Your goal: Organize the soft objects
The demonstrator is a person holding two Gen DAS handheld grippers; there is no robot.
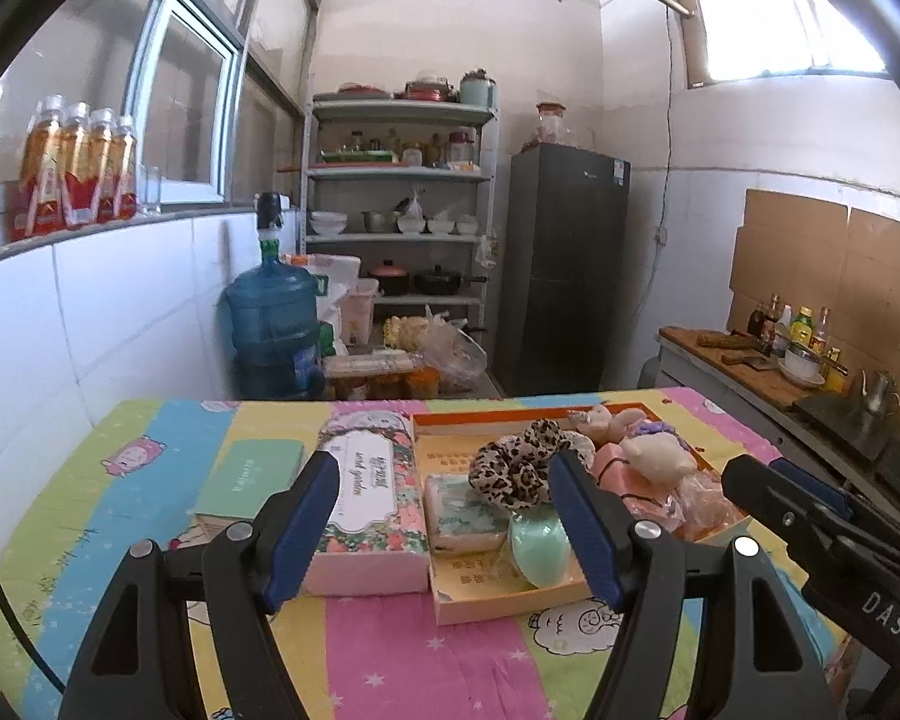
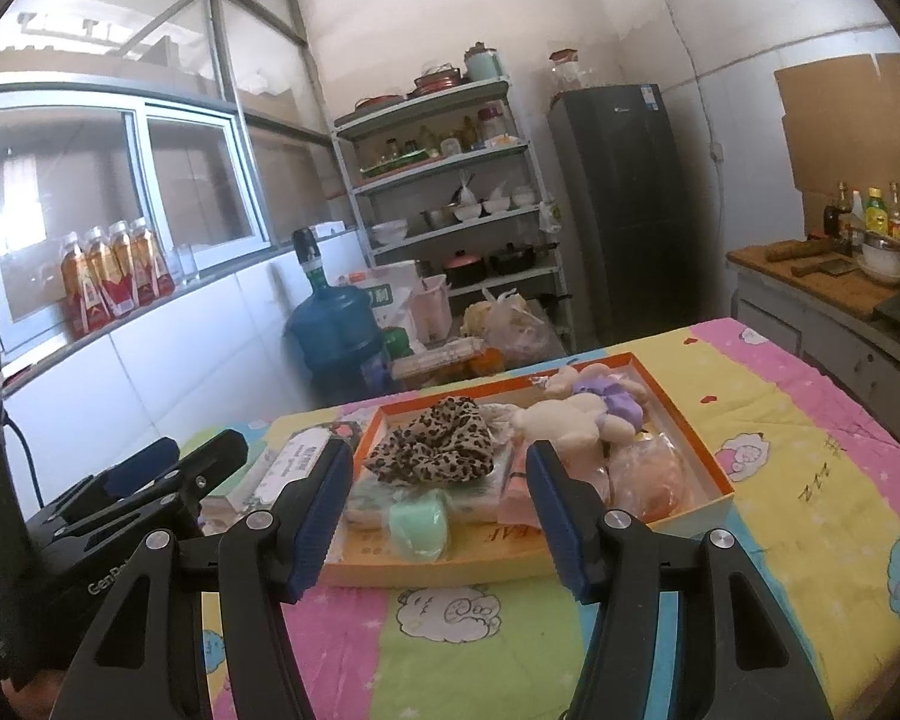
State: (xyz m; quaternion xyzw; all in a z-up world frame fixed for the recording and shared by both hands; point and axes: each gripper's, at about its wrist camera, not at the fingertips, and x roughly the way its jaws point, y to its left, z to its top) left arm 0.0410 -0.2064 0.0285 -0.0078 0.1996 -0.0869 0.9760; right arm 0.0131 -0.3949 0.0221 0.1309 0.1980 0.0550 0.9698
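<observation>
Left tool [image 1: 444,531] gapes wide, empty, floral box [image 1: 369,507] just ahead. Right tool [image 2: 438,516] spread too, nothing gripped; the orange tray [image 2: 678,420] beyond holds a leopard scrunchie [image 2: 432,447], half-buried packets hard to identify.

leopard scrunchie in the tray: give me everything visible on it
The leopard scrunchie is a ruffled fabric ring, tan with dark spots, soft and bunched. It lies loose in the orange tray, resting on a flat pastel packet, with the cream plush toy right beside it. Neither gripper touches it.
</observation>
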